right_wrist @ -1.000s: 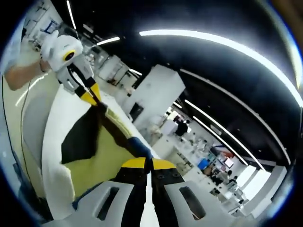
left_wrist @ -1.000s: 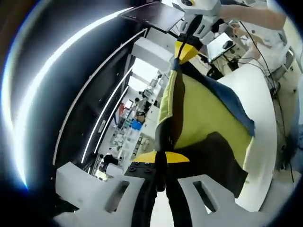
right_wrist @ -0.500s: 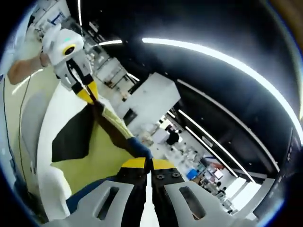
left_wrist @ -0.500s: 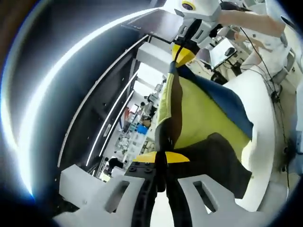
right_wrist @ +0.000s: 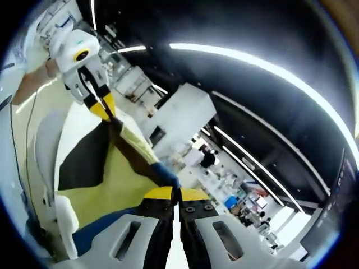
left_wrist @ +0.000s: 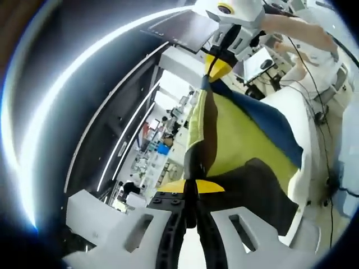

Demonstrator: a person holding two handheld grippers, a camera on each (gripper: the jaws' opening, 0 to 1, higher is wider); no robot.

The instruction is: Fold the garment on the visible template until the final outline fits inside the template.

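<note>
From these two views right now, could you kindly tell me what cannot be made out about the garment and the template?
- Template: a white surface lies under the garment in the left gripper view, but the cloth hides any outline.
- Garment type: lifted and bunched between both tools, so its shape is unclear in both views.
- Garment's lower edge: cut off by the right tool and the frame bottom in the right gripper view.
- Left tool: pinched cloth hides the tips.

Garment (left_wrist: pixel 235 140) hangs stretched btwn both grippers, above the table (left_wrist: pixel 305 120). Left gripper (left_wrist: pixel 192 188) on one corner, right gripper (right_wrist: pixel 175 193) on opposite.
</note>
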